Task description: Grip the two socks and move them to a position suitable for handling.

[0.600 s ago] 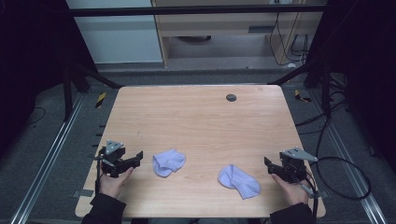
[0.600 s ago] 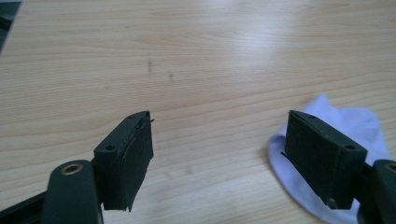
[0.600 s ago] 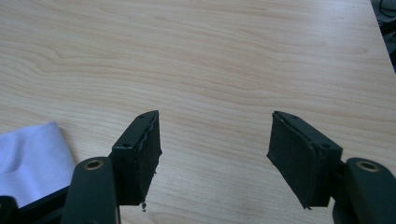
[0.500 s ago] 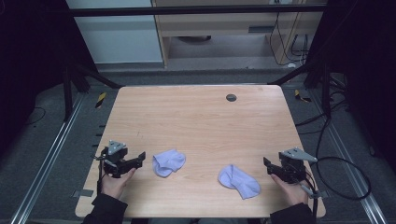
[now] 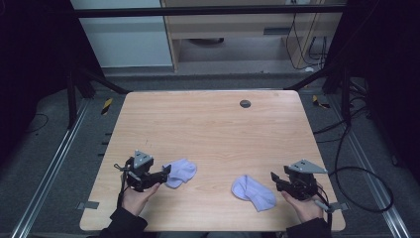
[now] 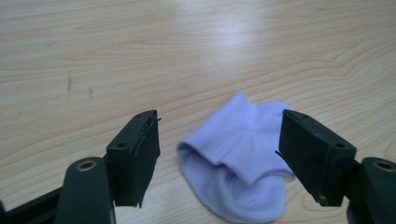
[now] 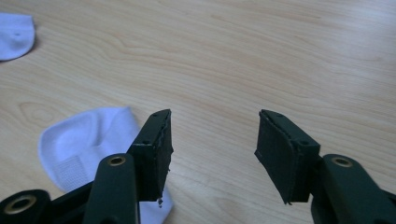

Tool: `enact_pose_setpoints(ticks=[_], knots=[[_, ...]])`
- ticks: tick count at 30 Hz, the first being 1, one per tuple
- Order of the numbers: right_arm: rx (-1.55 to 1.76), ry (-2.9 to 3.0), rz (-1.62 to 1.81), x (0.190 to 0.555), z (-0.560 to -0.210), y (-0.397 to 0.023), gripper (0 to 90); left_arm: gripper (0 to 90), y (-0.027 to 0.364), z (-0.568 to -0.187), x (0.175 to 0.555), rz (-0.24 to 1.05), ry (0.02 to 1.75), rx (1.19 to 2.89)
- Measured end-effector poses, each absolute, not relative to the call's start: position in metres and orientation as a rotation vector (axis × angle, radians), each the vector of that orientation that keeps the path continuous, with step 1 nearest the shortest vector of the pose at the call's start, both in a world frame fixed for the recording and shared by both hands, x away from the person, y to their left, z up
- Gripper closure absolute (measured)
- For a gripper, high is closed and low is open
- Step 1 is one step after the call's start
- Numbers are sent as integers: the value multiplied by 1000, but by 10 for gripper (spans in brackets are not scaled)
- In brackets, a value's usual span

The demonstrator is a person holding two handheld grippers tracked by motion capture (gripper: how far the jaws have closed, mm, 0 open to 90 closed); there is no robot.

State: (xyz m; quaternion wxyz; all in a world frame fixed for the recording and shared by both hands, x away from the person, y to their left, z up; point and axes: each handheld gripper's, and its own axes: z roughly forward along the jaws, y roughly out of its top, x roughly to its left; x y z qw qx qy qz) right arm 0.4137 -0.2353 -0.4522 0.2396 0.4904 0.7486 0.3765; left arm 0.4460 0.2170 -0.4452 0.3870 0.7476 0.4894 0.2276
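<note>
Socks lay near the table's [image 5: 208,106] front edge, left sock [image 5: 181,171] between the wide left gripper [image 5: 166,173], perhaps touching, right sock [image 5: 253,192] beside the wide, empty right gripper [image 5: 274,179].

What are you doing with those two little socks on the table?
A person sits at a wooden table with a hand-held gripper in each hand. Two pale purple socks lie flat on it. The left hand-held gripper is open, with the left sock lying between its jaws, not pinched. The right hand-held gripper is open too, with bare table between its jaws; the right sock lies just beside it. Neither sock has been picked up.
</note>
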Motion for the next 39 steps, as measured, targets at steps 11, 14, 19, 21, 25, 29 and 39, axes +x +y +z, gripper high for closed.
enact_pose_setpoints(ticks=[11, 14, 19, 21, 25, 29, 39], knots=[[1292, 2169, 1048, 404, -453, -221, 565, 338, 176, -442, 444, 539, 1172, 1949], [1269, 2203, 1049, 401, -455, -216, 598, 352, 159, -442, 444, 522, 1141, 1967], [1256, 2237, 1036, 400, -459, -211, 620, 364, 142, -443, 443, 515, 1110, 1984], [1244, 2251, 1030, 399, -461, -210, 628, 369, 135, -443, 442, 513, 1094, 1992], [1234, 2270, 1036, 395, -463, -207, 640, 378, 121, -444, 441, 501, 1074, 2001], [1234, 2295, 1036, 390, -468, -205, 654, 389, 107, -447, 441, 490, 1051, 2017], [1204, 2354, 1021, 385, -474, -198, 684, 427, 76, -458, 438, 455, 1003, 2089]])
